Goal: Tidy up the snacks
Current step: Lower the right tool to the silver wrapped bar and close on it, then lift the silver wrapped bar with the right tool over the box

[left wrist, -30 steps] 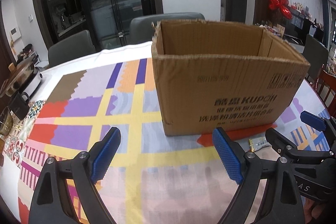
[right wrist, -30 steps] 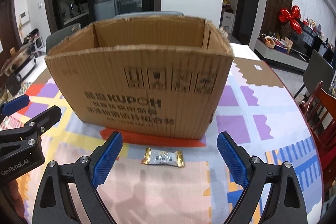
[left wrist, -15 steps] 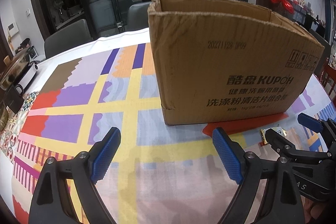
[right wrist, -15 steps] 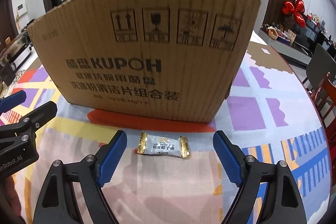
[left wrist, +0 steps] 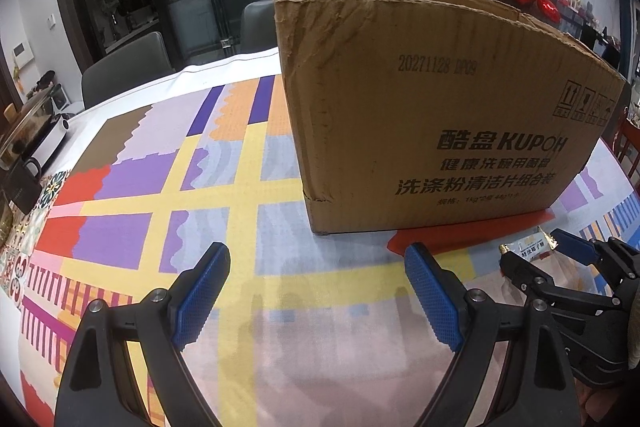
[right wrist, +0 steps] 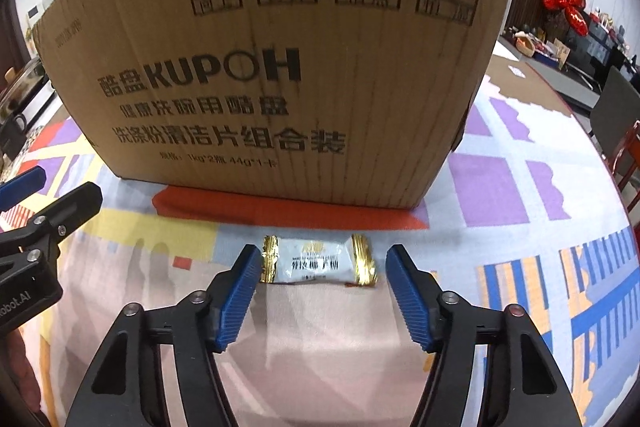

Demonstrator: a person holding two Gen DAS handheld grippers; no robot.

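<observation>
A small candy [right wrist: 316, 263] in a white wrapper with gold ends lies on the patterned tablecloth [right wrist: 520, 267], just in front of the open cardboard box [right wrist: 280, 67]. My right gripper [right wrist: 321, 254] hangs low over the candy, one blue pad on each side. Its jaws are closing; the right pad still stands off the wrapper. In the left wrist view the candy [left wrist: 528, 250] shows at the far right between the right gripper's [left wrist: 538, 254] fingers, below the box [left wrist: 440, 127]. My left gripper [left wrist: 316, 255] stands wide open over bare cloth, holding nothing; it shows again as the left gripper [right wrist: 48, 211] at the right wrist view's left edge.
A steel pot [left wrist: 28, 123] and a black mug [left wrist: 20, 183] sit at the table's left edge. Grey chairs [left wrist: 124, 67] stand behind the table, and a red wooden chair [right wrist: 628, 155] is on the right. The box wall rises close behind the candy.
Both grippers have sunk toward the table, so the box looms taller and its inside is out of sight. The right jaws have narrowed around the candy. The left jaws kept their width.
</observation>
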